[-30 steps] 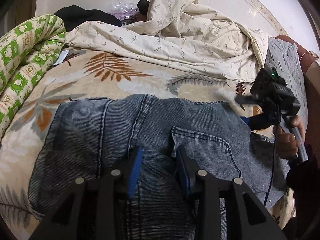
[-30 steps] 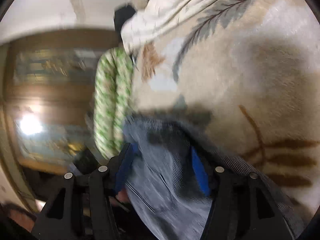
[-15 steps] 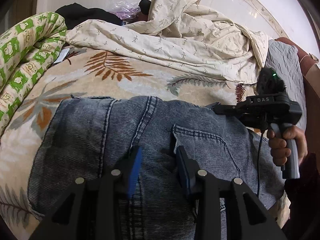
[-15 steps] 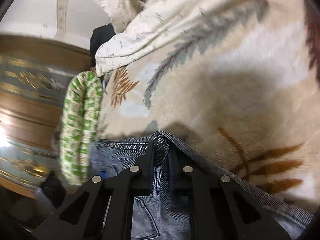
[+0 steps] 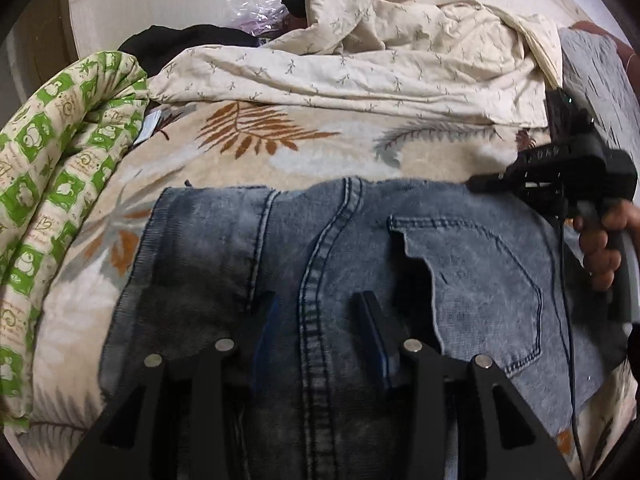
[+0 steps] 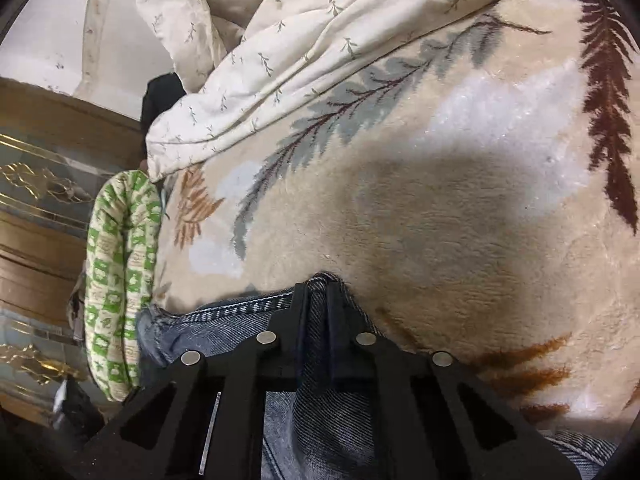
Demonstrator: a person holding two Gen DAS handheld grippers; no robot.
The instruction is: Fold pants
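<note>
Blue denim pants (image 5: 328, 256) lie folded on a cream leaf-patterned blanket (image 5: 280, 152), back pocket facing up. My left gripper (image 5: 318, 316) is open and hovers low over the pants, its fingers either side of the centre seam. My right gripper (image 6: 318, 300) is shut on the far right edge of the pants (image 6: 320, 308). It also shows in the left wrist view (image 5: 480, 182), held by a hand at the pants' far right corner.
A rolled green-and-white quilt (image 5: 68, 184) lies along the left. A crumpled cream sheet (image 5: 380, 48) is heaped at the back, with dark clothes (image 5: 188, 40) behind it. A grey pillow (image 5: 596, 76) is at the far right. A wooden cabinet (image 6: 44, 200) stands beyond the bed.
My right gripper has closed on the pants' edge and lowered to the blanket. The left gripper stays open in place over the seam.
</note>
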